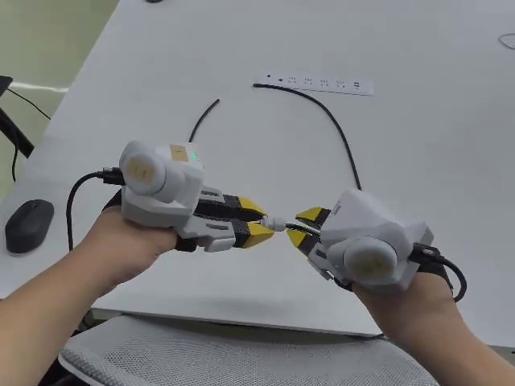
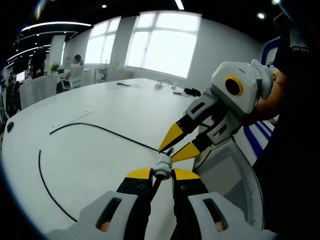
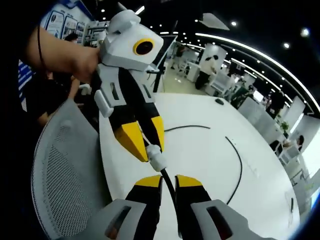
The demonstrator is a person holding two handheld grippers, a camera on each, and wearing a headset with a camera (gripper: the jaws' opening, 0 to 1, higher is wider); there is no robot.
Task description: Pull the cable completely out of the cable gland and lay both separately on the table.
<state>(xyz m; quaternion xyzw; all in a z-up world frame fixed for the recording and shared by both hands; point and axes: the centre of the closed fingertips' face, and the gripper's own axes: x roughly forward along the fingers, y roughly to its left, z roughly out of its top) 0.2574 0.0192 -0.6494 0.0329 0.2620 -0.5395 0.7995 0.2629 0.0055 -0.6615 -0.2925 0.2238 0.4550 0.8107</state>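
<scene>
A small white cable gland (image 1: 276,224) hangs just above the white table's (image 1: 241,161) front edge, between the two grippers. My left gripper (image 1: 261,223) is shut on the gland (image 2: 162,166), its yellow tips pinching it from both sides. A thin black cable (image 3: 166,176) comes out of the gland (image 3: 155,160) and passes between the closed jaws of my right gripper (image 3: 169,181). In the head view my right gripper (image 1: 304,223) sits a few centimetres to the right of the gland, tip to tip with the left one.
A white power strip (image 1: 318,83) lies far back on the table. A long black cable (image 1: 342,145) curves from the strip towards the right gripper, and another black stretch (image 1: 205,119) runs behind the left one. A dark mouse (image 1: 29,223) is at the left edge, a mesh chair (image 1: 241,354) below.
</scene>
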